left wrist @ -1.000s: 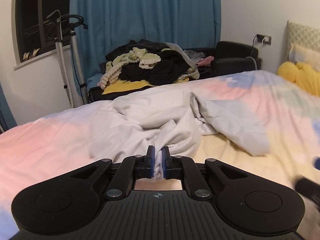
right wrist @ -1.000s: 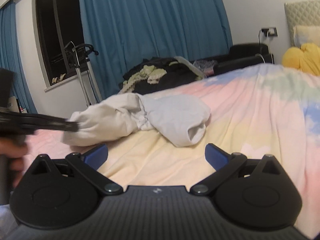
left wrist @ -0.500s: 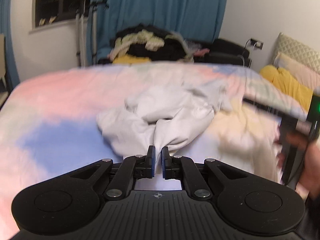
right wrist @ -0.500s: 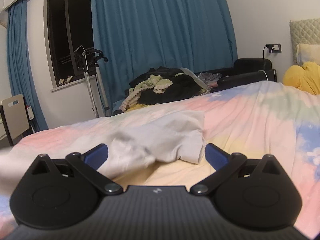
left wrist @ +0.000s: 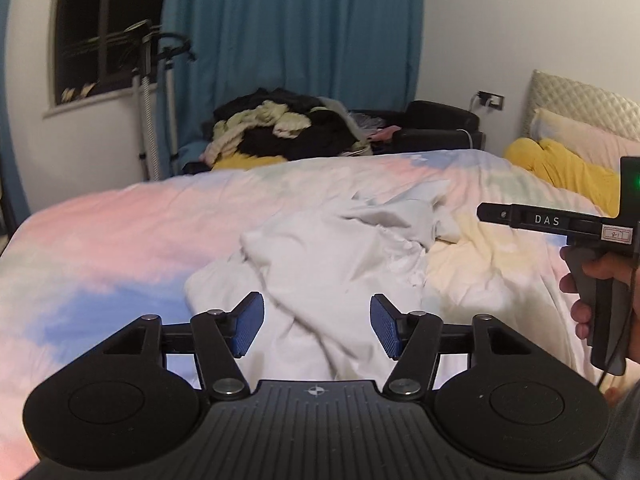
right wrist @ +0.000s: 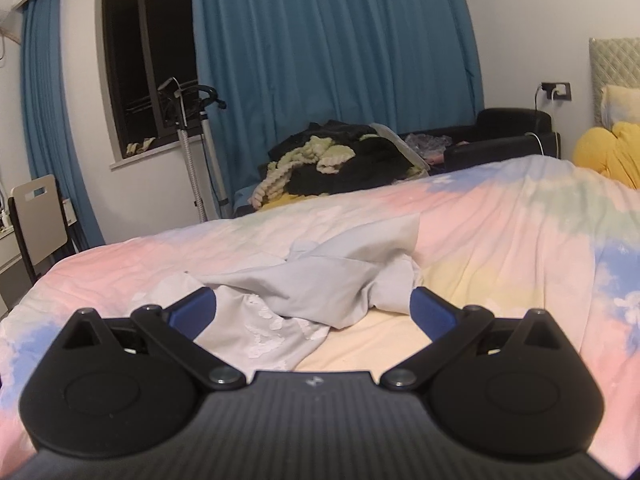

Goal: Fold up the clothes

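A white garment point(left wrist: 332, 264) lies crumpled mid-bed point(left wrist: 120, 232), no neat fold showing, so the folding remains. The left claw point(left wrist: 317, 326) and right claw point(right wrist: 312, 308) both gape wide, holding nothing.

Around you: a bedroom at night, bed in front.
You face a pastel bedspread point(right wrist: 500, 216); behind it hang blue curtains point(right wrist: 328, 40) beside a dark window point(right wrist: 148, 52). A heap of dark and pale clothing point(right wrist: 340, 164) sits near a black armchair point(right wrist: 504, 132), a yellow plush point(left wrist: 560, 168) by the pillow point(left wrist: 580, 136).
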The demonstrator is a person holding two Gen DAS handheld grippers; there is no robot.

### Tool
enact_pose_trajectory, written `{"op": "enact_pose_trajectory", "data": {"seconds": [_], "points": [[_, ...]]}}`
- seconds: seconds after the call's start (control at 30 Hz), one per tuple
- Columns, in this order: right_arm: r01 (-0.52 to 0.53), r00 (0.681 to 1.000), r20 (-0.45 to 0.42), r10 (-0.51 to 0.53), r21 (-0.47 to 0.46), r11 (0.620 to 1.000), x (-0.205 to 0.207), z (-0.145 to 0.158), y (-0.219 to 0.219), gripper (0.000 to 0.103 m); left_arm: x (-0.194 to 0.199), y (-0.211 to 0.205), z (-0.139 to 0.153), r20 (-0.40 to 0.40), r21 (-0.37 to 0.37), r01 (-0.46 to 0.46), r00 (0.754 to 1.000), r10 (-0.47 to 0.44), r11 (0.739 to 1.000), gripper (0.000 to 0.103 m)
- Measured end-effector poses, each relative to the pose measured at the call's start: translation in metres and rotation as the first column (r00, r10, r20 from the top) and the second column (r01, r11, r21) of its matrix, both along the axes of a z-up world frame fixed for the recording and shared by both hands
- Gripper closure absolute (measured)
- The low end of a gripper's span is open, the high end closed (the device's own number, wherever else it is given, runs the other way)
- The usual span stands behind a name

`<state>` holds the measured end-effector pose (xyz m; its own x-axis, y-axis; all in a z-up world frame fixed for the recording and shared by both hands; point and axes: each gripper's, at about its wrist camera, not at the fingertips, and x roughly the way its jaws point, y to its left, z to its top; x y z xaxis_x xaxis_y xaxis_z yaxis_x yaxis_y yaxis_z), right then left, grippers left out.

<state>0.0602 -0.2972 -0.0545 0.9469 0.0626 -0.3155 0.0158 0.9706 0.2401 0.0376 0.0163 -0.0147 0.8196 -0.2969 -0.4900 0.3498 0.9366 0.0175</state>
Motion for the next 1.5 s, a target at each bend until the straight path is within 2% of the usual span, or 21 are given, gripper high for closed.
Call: {"op": "enact_pose_trajectory", "data": {"seconds": [0.27, 0.43, 0.53, 0.67, 0.73, 0.77, 0.83, 0.87, 0.9, 1.0, 1.1, 1.23, 1.3, 1.5], "points": [[0.060, 0.997, -0.044, -0.058, 0.054, 0.997, 0.013, -0.009, -0.021, 0.000, 0.111, -0.061, -0.025, 0.019, 0.123, 0.071, 0.997, -0.074, 0.990, 0.036], [0.097, 0.994, -0.067, -0.090, 0.122, 0.988, 0.026, -0.023, -0.040, 0.000, 0.203, -0.089, -0.034, -0.018, 0.103, -0.004, 1.000, 0.006, 0.995, 0.036], [0.088, 0.994, -0.082, -0.075, 0.165, 0.982, 0.032, -0.031, -0.046, 0.000, 0.257, -0.104, -0.039, -0.047, 0.089, -0.052, 0.997, 0.056, 0.995, 0.036], [0.070, 0.993, -0.102, -0.052, 0.187, 0.980, 0.045, -0.043, -0.048, 0.000, 0.313, -0.092, -0.059, -0.178, 0.121, -0.062, 0.981, 0.083, 0.991, 0.034], [0.049, 0.994, -0.108, -0.023, 0.241, 0.969, 0.051, -0.049, -0.052, 0.000, 0.329, -0.088, -0.071, -0.289, 0.128, -0.029, 0.955, 0.065, 0.991, 0.033], [0.034, 0.994, -0.106, -0.005, 0.275, 0.961, 0.054, -0.051, -0.055, 0.000, 0.327, -0.085, -0.074, -0.300, 0.126, -0.014, 0.952, 0.052, 0.992, 0.033], [0.017, 0.995, -0.095, 0.015, 0.325, 0.945, 0.058, -0.055, -0.059, 0.000, 0.324, -0.080, -0.079, -0.322, 0.121, 0.013, 0.946, 0.027, 0.993, 0.047], [0.016, 0.996, -0.093, 0.016, 0.332, 0.943, 0.059, -0.055, -0.060, 0.000, 0.318, -0.077, -0.078, -0.322, 0.113, 0.013, 0.946, 0.024, 0.993, 0.077], [0.013, 0.996, -0.090, 0.018, 0.337, 0.941, 0.060, -0.055, -0.060, 0.000, 0.311, -0.074, -0.077, -0.319, 0.106, 0.014, 0.947, 0.021, 0.994, 0.094], [-0.008, 0.996, -0.077, 0.035, 0.330, 0.944, 0.061, -0.053, -0.057, 0.000, 0.275, -0.064, -0.061, -0.239, 0.072, 0.027, 0.971, -0.009, 0.997, 0.097], [-0.035, 0.998, -0.037, 0.048, 0.305, 0.952, 0.055, -0.044, -0.052, 0.000, 0.222, -0.057, -0.041, -0.188, 0.024, 0.065, 0.980, -0.060, 0.998, 0.098], [-0.055, 0.998, 0.013, 0.054, 0.253, 0.966, 0.043, -0.028, -0.045, 0.000, 0.152, -0.047, -0.016, -0.120, -0.038, 0.122, 0.985, -0.125, 0.992, 0.098], [-0.071, 0.997, 0.035, 0.065, 0.226, 0.972, 0.036, -0.020, -0.041, 0.000, 0.121, -0.058, -0.004, -0.129, -0.067, 0.164, 0.977, -0.171, 0.984, 0.098], [-0.121, 0.991, 0.071, 0.111, 0.163, 0.979, 0.020, -0.002, -0.030, 0.000, 0.066, -0.049, -0.030, -0.159, -0.111, 0.168, 0.970, -0.184, 0.980, 0.098]]}}
